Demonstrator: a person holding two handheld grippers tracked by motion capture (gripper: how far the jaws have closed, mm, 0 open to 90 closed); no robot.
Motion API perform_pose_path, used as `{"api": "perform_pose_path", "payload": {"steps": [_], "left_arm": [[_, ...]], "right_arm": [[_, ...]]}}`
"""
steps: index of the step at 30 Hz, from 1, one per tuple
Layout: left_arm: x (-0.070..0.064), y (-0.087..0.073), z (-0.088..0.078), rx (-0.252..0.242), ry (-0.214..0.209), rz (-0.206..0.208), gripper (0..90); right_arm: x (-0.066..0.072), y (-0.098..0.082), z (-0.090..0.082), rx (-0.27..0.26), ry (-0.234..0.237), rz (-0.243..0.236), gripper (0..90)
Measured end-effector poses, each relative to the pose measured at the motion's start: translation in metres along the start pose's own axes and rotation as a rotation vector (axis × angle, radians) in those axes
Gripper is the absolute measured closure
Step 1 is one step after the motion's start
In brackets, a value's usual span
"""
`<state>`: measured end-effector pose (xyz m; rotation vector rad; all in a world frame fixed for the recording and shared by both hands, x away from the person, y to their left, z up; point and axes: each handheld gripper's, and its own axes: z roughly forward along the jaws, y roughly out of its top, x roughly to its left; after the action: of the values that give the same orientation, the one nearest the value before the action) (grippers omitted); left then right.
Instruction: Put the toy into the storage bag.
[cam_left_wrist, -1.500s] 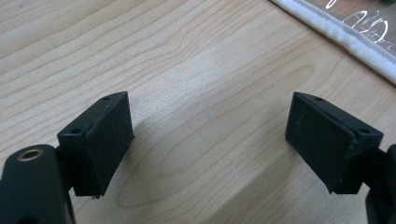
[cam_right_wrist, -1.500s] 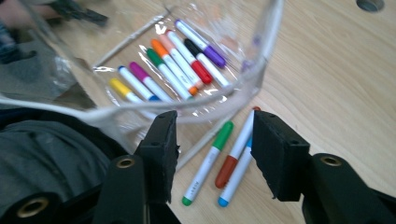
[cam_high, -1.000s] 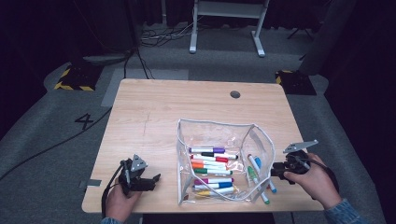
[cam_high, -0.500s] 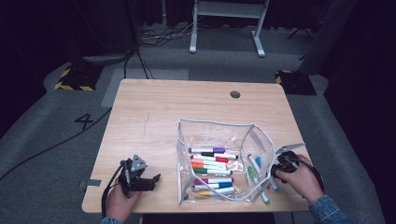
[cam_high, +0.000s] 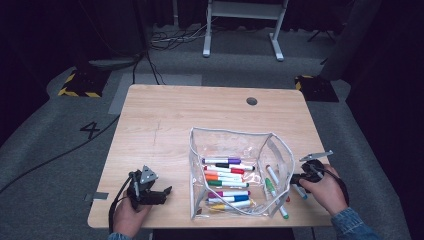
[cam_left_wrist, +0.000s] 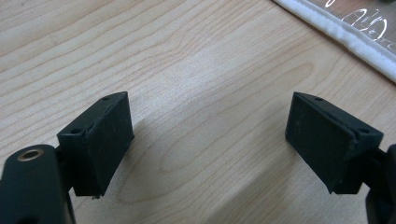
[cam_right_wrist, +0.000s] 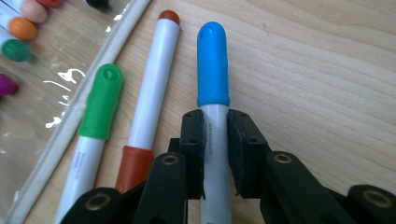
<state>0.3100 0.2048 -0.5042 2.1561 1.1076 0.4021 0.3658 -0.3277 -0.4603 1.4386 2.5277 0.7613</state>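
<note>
One blue-capped white marker (cam_right_wrist: 213, 88) is clamped by the just-closed right hand-held gripper (cam_right_wrist: 215, 140); lifted level, the clear pouch (cam_high: 280, 150) rim is cleared.

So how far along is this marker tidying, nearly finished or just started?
Well along, it seems. Most markers already lie inside the clear pouch. In hand: the right tool has just been closing and now pinches the blue-capped marker on the table. Left: that one, plus the green-capped marker and brown-capped marker beside the pouch. The left tool rests open.
</note>
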Motion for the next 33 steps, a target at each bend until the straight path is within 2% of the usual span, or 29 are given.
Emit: {"api": "perform_pose_path", "payload": {"steps": [6, 18, 25, 33], "left_arm": [[0.000, 0.000, 0.000, 0.000, 0.000, -0.002, 15.1], [0.000, 0.000, 0.000, -0.001, -0.001, 0.000, 15.1], [0.000, 0.000, 0.000, -0.001, -0.001, -0.001, 15.1], [0.000, 0.000, 0.000, 0.000, -0.001, 0.000, 15.1]], "right_arm": [[0.004, 0.002, -0.025, -0.036, 0.031, -0.025, 76.9], [0.030, 0.008, -0.095, -0.136, 0.122, -0.106, 77.0], [0.049, 0.019, -0.140, -0.193, 0.133, -0.153, 77.0], [0.062, 0.032, -0.173, -0.228, 0.117, -0.192, 77.0]]}}
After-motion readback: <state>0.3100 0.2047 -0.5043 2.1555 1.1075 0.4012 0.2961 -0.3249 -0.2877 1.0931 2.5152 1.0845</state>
